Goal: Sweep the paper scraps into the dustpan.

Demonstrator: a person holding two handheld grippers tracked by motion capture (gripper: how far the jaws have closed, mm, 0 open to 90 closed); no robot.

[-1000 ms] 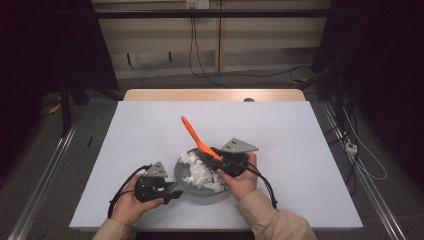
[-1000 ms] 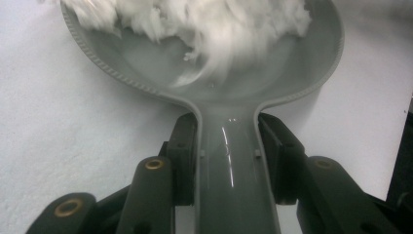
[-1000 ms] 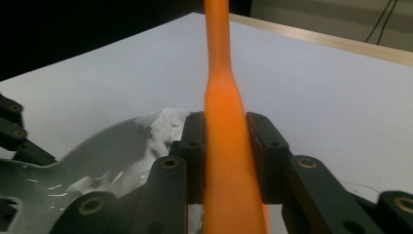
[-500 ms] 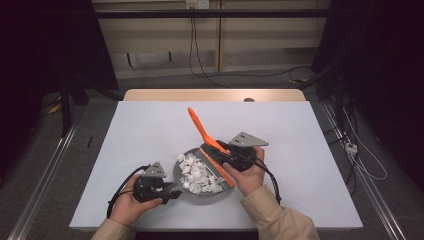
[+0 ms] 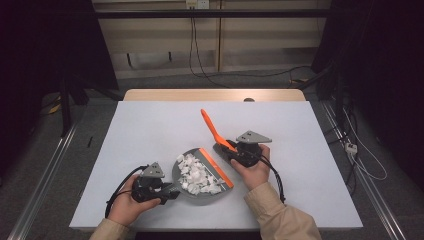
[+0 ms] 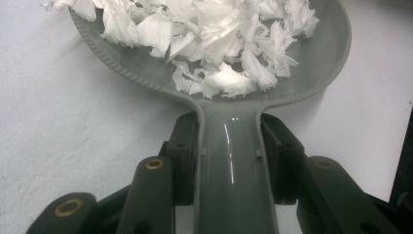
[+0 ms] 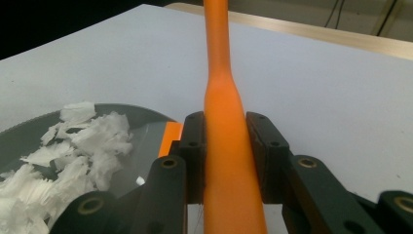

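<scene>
Left gripper (image 5: 170,192) clenched on the grey dustpan (image 5: 200,175) handle, hand low at the table's (image 5: 150,130) near edge, right gripper (image 5: 225,150) clamping the orange brush (image 5: 212,127) (handle angled away), just beside the pan's paper scraps (image 5: 197,175).

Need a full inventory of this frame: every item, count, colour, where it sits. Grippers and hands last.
Grey plastic dustpan: 1, grey with an orange front lip, near edge of the table, handle toward the left gripper.
White shredded paper scraps: one pile, white, lying in the dustpan.
Orange plastic brush handle: 1, orange, rising from the right gripper, beside the dustpan's lip.
White table top: 1, white, with a wooden strip at its far edge.
Black cables: several, black, on the floor and wall behind the table.
Left gripper: 1, black, shut on the dustpan's handle.
Right gripper: 1, black, shut on the brush handle.
Hands: 2, beige sleeves, at the near table edge.
</scene>
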